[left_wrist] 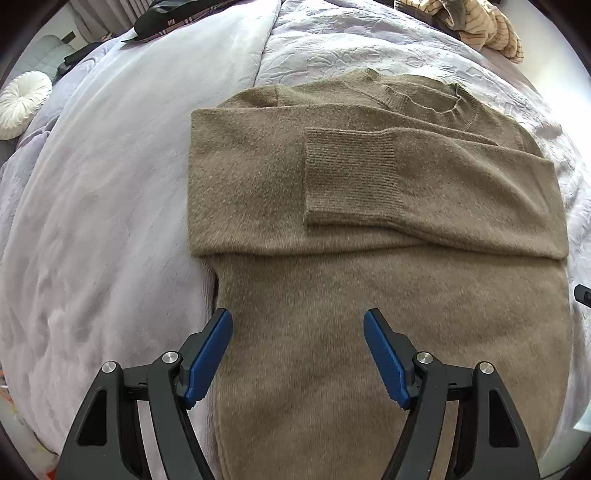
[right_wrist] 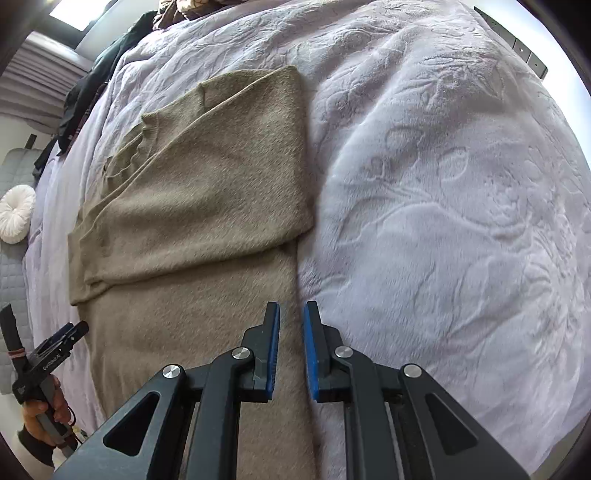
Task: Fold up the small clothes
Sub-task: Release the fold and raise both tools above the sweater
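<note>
— Sweater (left_wrist: 332, 206), item one: brown knit, flat on the bed (left_wrist: 92, 221), both sleeves folded across the chest. Confirm?

— Confirmed. Ribbed cuff (left_wrist: 352, 177) of the upper sleeve lies near the middle of the chest; round neckline (left_wrist: 439, 99) at the far end; lower body runs toward the cameras, not folded up.

— Bedding?

— Lilac plush blanket with an embossed leaf pattern (right_wrist: 443, 221), under and around the sweater. Round white pleated cushion (left_wrist: 24, 99) at the far left edge. Dark garments (left_wrist: 162, 18) and a tan striped cloth (left_wrist: 491, 29) heaped at the far end of the bed, well apart from the sweater.

— Left claw (left_wrist: 297, 332)?

— Released. Blue pads (left_wrist: 212, 354) stand wide apart above the lower body of the sweater, nothing between them; no pad presses on the knit. Right wrist view shows it at the left edge, held by a hand (right_wrist: 46, 413) in a dark sleeve.

— Right claw (right_wrist: 291, 332)?

— Nearly clenched: a narrow gap between the blue pads, nothing pinched in it. It hangs over the right side edge of the sweater's lower body, where knit meets blanket. Whether the tips touch the fabric, I cannot tell.
</note>
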Demonstrator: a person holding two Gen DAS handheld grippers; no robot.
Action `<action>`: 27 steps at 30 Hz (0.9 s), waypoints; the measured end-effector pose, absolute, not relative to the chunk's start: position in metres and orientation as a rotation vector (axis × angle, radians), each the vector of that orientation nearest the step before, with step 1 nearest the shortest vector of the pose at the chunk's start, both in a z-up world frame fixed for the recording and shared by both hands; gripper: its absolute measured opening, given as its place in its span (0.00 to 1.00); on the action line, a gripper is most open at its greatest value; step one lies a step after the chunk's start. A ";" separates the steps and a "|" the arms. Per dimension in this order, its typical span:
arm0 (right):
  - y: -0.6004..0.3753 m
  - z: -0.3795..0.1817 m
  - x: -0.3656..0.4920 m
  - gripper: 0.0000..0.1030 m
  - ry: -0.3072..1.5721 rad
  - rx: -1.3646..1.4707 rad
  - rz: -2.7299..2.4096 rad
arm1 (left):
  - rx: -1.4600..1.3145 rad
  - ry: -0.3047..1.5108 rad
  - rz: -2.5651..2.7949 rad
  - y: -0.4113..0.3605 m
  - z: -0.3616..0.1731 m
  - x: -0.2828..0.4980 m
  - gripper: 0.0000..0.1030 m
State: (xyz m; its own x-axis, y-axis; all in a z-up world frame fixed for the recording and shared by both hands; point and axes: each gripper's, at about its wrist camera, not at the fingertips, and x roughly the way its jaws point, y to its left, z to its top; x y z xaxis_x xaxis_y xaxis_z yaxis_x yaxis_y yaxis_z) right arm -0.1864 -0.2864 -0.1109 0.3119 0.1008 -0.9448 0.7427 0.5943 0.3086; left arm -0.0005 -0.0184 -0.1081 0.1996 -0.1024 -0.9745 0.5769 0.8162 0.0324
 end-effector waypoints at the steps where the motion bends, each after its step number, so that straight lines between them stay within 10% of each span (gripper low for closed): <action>1: -0.284 -0.110 -0.185 0.15 1.200 0.867 -0.499 | 0.440 1.291 -0.497 -0.016 -0.105 -0.003 0.72; 18: -0.242 -0.073 -0.175 0.15 1.220 0.779 -0.473 | 0.438 1.346 -0.532 -0.012 -0.083 -0.014 0.73; 21: -0.236 -0.067 -0.172 0.33 1.218 0.760 -0.467 | 0.439 1.350 -0.531 -0.007 -0.082 -0.018 0.73; 23: -0.232 -0.063 -0.170 0.56 1.214 0.738 -0.468 | 0.441 1.344 -0.526 -0.005 -0.081 -0.019 0.97; 27: -0.224 -0.056 -0.164 0.59 1.224 0.696 -0.459 | 0.464 1.308 -0.523 -0.003 -0.073 -0.025 0.98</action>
